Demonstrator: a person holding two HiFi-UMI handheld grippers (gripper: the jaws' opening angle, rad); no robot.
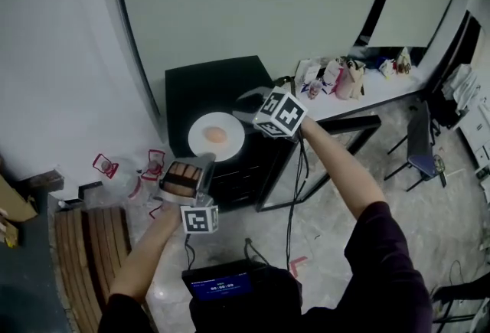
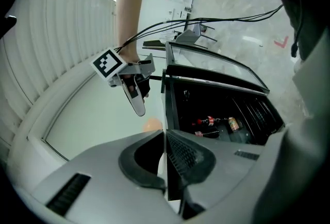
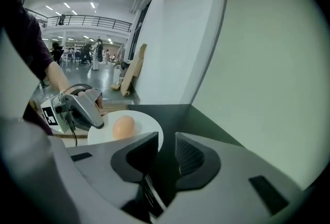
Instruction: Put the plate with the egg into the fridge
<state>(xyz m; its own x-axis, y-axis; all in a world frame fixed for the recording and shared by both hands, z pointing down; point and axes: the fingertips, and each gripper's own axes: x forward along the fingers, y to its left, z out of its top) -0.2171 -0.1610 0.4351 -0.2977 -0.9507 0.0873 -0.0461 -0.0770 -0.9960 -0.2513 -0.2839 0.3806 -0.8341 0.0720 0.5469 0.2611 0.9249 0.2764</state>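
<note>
Plate (image 1: 200, 143) w/ egg (image 1: 217, 135) over fridge (image 1: 207, 86) (bottles (image 2: 209, 121) inside: left gripper view only).

**Desk:** What do I look like on your end?

**Operator:** From my screens, dark plum fabric sleeves (image 1: 390, 262). I see a pale grey moulded-plastic left gripper (image 1: 204, 168) and a matching right gripper (image 1: 243, 107). Both have black ribbed pads (image 3: 191, 158). Each carries a white cube with black square markers (image 1: 279, 113). Thin black cables (image 2: 154, 29) trail off.
</note>
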